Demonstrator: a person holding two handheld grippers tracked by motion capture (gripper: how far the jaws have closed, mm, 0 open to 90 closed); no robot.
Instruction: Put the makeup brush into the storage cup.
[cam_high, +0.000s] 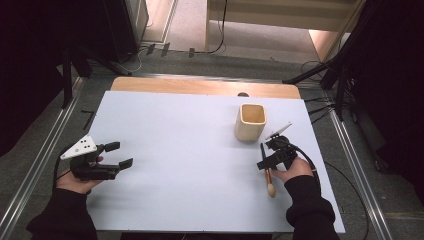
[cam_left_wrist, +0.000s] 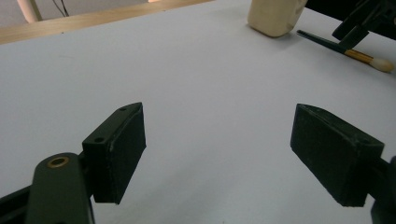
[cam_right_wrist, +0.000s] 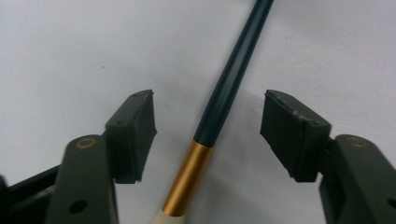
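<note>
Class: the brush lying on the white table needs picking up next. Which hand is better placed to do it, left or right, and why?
Right. The right tongs already straddle the brush, pads either side but not touching. The left tongs sit open at the table's far side, nothing between them.

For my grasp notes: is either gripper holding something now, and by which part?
Nothing is held. The right gripper has its jaws apart around the brush handle, not touching; the left gripper is open.
</note>
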